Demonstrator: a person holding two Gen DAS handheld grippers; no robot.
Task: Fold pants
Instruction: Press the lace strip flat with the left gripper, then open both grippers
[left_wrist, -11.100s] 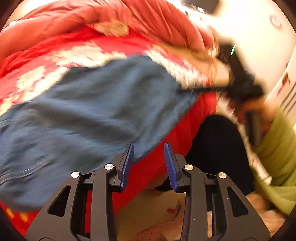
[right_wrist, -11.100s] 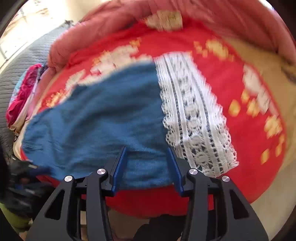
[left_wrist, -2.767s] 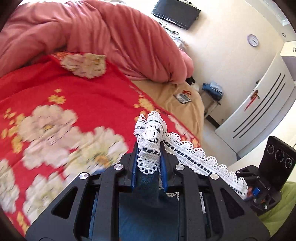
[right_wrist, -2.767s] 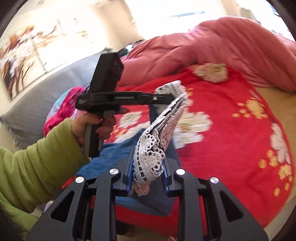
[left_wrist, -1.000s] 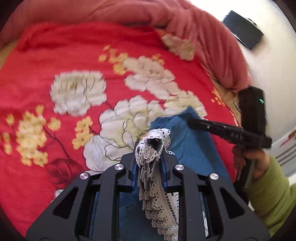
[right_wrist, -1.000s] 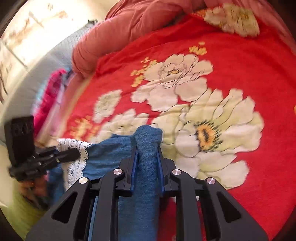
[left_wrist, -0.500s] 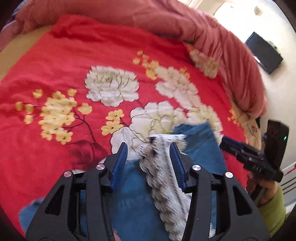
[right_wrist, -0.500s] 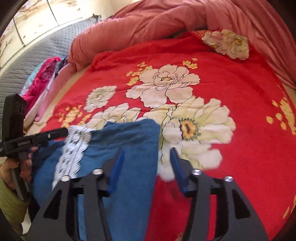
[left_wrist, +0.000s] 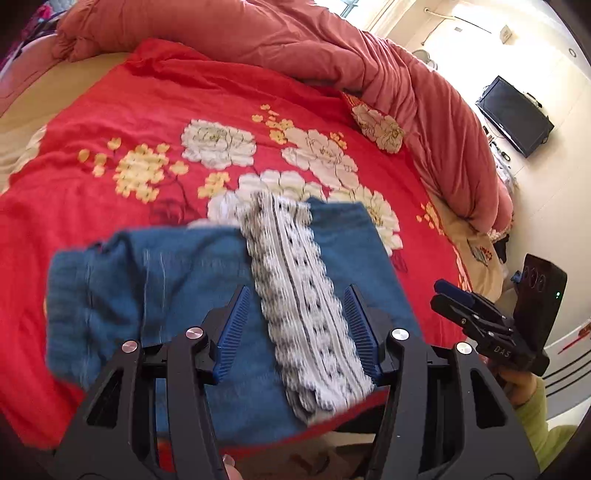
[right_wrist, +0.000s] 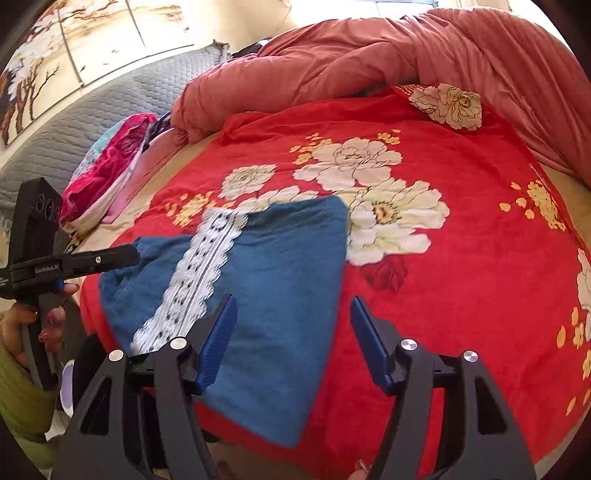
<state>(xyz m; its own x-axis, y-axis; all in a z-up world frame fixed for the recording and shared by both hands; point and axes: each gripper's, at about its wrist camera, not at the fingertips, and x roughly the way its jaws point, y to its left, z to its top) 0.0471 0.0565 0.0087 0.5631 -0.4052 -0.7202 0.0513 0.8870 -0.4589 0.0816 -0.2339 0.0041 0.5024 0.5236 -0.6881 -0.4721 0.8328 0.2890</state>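
Note:
The blue pants (left_wrist: 177, 280) (right_wrist: 280, 273) lie folded on the red flowered bedspread (left_wrist: 110, 122) (right_wrist: 461, 266) near the bed's front edge, with a white lace band (left_wrist: 299, 295) (right_wrist: 199, 277) across them. My left gripper (left_wrist: 299, 325) hovers above the lace, jaws opening, with nothing pressed between its pads. Over the folded pants' right edge is my right gripper (right_wrist: 291, 336), jaws opening too and holding nothing. Each gripper also shows in the other's view: the right gripper (left_wrist: 454, 295) held in a hand with a green sleeve, and the left gripper (right_wrist: 122, 256).
A pink quilt (left_wrist: 332, 44) (right_wrist: 369, 48) is heaped along the far side of the bed. Bright clothes (right_wrist: 110, 166) lie by a grey padded headboard (right_wrist: 92, 107). A dark screen (left_wrist: 515, 116) hangs on the wall at the right.
Both grippers were shut on the pants' lace and blue hem a second ago; they have let go, opened, and drawn back and up. The pants now lie folded on the bedspread.

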